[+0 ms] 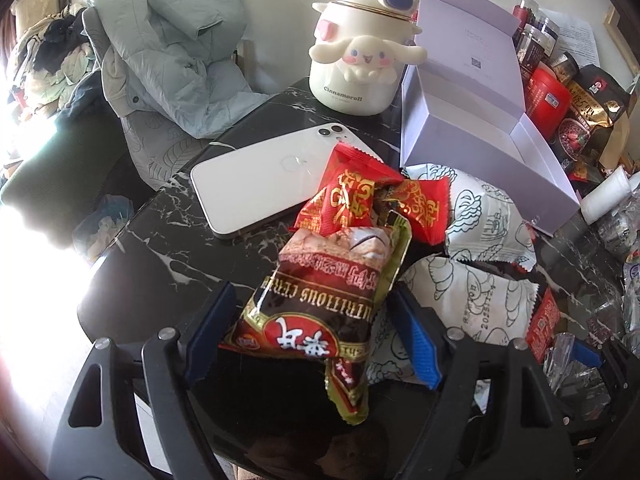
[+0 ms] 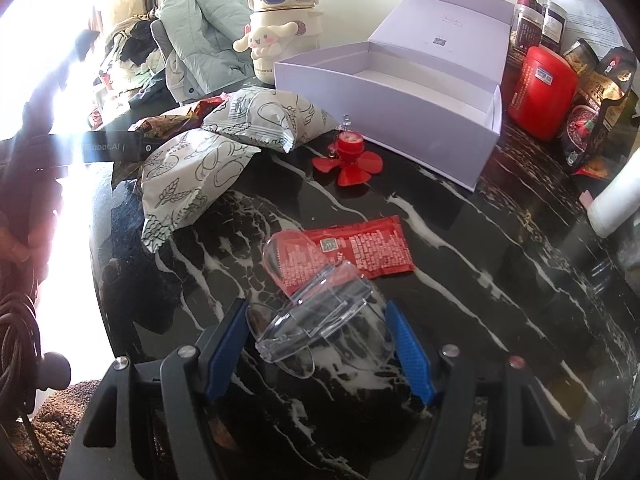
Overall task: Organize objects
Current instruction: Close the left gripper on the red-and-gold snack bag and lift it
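Lying between left claw (image 1: 314, 330), cereal packet (image 1: 320, 300)

- A cream water bottle (image 1: 356, 52) with a cartoon dog figure is placed upright at the far edge of the black marble table (image 1: 172, 248).
- A pale green padded jacket (image 1: 168, 52) is thrown over a chair (image 1: 156, 148) left of the bottle, beyond the table edge.
- A heap of mixed clothes (image 1: 52, 60) is seen further left of the bottle, behind the chair.
- A white phone (image 1: 260, 176) is laid face down on the table, in front of the bottle and near it.
- A printed paper sheet (image 1: 576, 36) is seen well right of the bottle, at the wall.
- A black cable (image 2: 16, 344) is coiled far left of the bottle, off the table.
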The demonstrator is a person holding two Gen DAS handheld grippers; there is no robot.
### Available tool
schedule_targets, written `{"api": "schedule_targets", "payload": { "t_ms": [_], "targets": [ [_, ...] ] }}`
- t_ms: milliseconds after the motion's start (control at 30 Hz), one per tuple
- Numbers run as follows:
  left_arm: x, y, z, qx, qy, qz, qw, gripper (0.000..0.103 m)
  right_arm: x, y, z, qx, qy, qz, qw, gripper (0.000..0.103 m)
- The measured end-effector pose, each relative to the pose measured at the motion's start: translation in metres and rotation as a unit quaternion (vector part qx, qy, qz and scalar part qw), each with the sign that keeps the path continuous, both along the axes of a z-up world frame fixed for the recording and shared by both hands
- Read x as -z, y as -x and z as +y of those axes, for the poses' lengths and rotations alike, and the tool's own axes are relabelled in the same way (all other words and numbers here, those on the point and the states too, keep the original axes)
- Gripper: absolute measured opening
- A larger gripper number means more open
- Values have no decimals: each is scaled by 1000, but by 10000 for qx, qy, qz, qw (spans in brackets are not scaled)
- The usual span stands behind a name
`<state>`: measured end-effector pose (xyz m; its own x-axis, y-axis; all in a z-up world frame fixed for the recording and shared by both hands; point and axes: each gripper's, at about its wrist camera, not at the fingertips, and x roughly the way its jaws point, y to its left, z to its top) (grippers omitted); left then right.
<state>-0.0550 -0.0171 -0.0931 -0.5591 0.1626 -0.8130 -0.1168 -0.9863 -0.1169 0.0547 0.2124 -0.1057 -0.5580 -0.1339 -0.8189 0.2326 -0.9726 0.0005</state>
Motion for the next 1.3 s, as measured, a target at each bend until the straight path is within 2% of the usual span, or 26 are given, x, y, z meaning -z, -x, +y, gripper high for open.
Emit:
{"api": "schedule_targets", "payload": {
  "t_ms": [133,300,333,367,433,500,1033,1300],
  "targets": [
    [3,6,1,31,-30,-100,9999,82,1,0,1,14,23,20,10000,71],
    [3,3,-3,-34,-174,-133,9998,81,1,-1,2,32,30,48,10000,71],
    [3,1,-3,-57,-213,-134,9997,77,1,-2,3,28,66,56,10000,71],
    [2,-1,-4,-86,-211,-119,9997,68,0,-2,5,37,131,54,9999,71],
    [-2,-5,-6,-227,-136,-30,9996,60,0,-1,9,119,251,44,9996,71],
    [-2,-6,-5,-169,-141,-91,9997,56,-1,0,10,129,292,41,9995,70],
    [-12,-26,-13,-143,-461,-173,9987,54,-10,-1,10,12,536,133,9985,70],
    [-22,-37,-15,-120,-485,-76,9987,53,-14,-4,10,-50,653,179,9977,70]
  ]
}}
